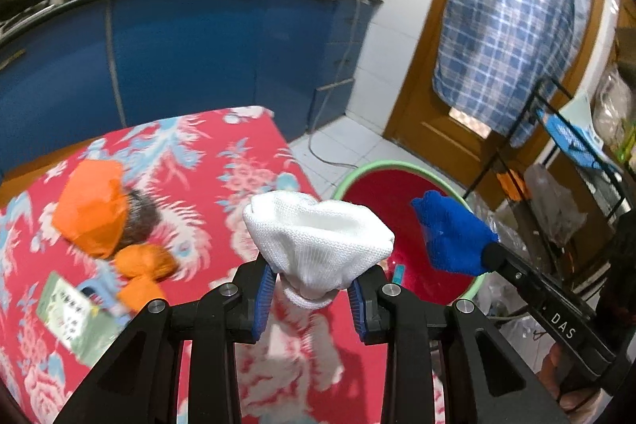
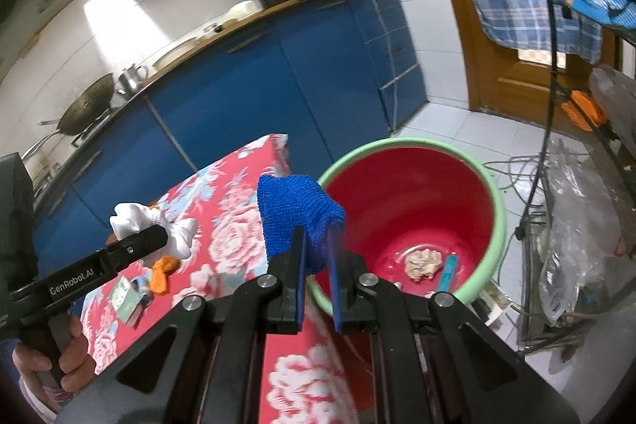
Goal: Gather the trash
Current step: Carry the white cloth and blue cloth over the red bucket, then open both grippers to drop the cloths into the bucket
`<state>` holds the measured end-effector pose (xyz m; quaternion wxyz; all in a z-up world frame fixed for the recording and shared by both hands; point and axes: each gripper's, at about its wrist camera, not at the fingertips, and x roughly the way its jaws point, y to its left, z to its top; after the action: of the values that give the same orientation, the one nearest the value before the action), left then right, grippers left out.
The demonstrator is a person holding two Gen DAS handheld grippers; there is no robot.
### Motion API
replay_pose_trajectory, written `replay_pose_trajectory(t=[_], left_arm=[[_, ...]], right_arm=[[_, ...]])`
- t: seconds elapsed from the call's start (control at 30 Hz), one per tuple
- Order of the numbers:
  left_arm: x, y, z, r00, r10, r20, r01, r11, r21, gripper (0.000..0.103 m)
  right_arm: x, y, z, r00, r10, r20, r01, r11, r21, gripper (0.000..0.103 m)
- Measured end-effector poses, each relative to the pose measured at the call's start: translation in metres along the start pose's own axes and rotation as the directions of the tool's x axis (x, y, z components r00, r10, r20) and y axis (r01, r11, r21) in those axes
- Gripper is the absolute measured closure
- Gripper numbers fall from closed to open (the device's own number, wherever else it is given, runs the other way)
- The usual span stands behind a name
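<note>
**Both grippers hold cloth beside the red bin**

The left gripper has its jaws clamped on a white cloth, pinching its bunched lower end while the rest flares above the blue pads. In the right wrist view the same white cloth shows at the tip of the left gripper, held over the tabletop.

The right gripper has its jaws closed on a blue cloth, which stands up between the pads, just over the near rim of the bin. From the left wrist view the blue cloth hangs at the tip of the right gripper, above the bin.

The bin is red inside with a pale green rim and stands on the tiled floor just beside the tabletop. On its bottom lie a crumpled beige wad and a small blue strip.

The tabletop is covered in a red flowered pattern. On it, left of the white cloth, lie an orange wrapper, touching something dark, two smaller orange pieces and a green-and-white card.

Blue cabinets run behind, with pots on top.
</note>
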<state>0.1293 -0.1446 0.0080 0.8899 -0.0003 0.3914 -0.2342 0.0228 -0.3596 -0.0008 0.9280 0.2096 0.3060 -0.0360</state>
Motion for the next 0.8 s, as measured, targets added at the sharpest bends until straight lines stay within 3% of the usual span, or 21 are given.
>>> replay_pose_trajectory(t=[0.5, 0.8], left_arm=[[0.071, -0.064, -0.002, 0.994, -0.011, -0.111, 0.027, 0.99, 0.14, 0.068], [0.085, -0.078, -0.008, 0.99, -0.005, -0.14, 0.029, 0.985, 0.172, 0.047]], right_arm=[[0.028, -0.056, -0.003, 0.997, -0.067, -0.041, 0.071, 0.992, 0.108, 0.088], [0.038, -0.081, -0.007, 0.996, -0.076, -0.057, 0.085, 0.981, 0.177, 0.079]])
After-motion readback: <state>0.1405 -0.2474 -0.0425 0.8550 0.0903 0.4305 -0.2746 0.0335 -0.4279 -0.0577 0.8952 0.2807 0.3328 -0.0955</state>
